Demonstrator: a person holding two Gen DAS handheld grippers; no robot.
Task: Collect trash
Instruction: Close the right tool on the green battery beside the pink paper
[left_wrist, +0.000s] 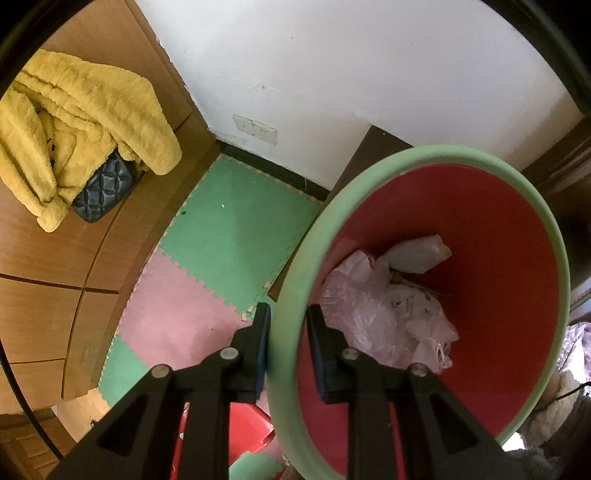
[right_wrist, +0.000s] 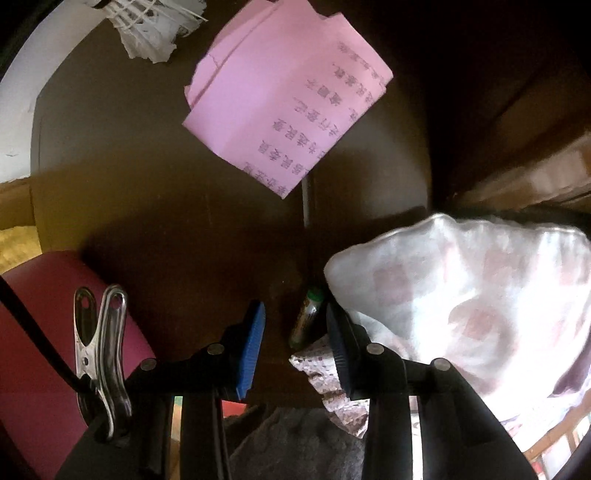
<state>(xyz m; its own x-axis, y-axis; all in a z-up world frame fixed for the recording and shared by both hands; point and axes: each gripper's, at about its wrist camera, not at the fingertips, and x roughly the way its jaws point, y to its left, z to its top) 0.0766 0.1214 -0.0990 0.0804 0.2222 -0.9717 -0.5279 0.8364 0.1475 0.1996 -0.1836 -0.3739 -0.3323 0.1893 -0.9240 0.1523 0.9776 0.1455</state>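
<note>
In the left wrist view my left gripper (left_wrist: 288, 343) is shut on the green rim (left_wrist: 284, 325) of a red trash bin (left_wrist: 498, 258), one finger outside, one inside. The bin is held tilted and holds crumpled plastic bags (left_wrist: 384, 306). In the right wrist view my right gripper (right_wrist: 295, 332) is open and empty over a dark table (right_wrist: 166, 184). A small green-capped tube (right_wrist: 306, 314) lies between its fingers. A pink printed paper (right_wrist: 284, 99) lies farther ahead. A crumpled white scrap (right_wrist: 147, 26) lies at the far left.
A white and pink cloth (right_wrist: 480, 302) lies right of the right gripper. A metal clip (right_wrist: 99, 350) and a maroon surface (right_wrist: 33, 350) are at the left. In the left wrist view a wooden cabinet (left_wrist: 55, 277) carries a yellow fleece (left_wrist: 74, 122) and a black quilted bag (left_wrist: 103, 188); foam floor mats (left_wrist: 229, 229) lie below.
</note>
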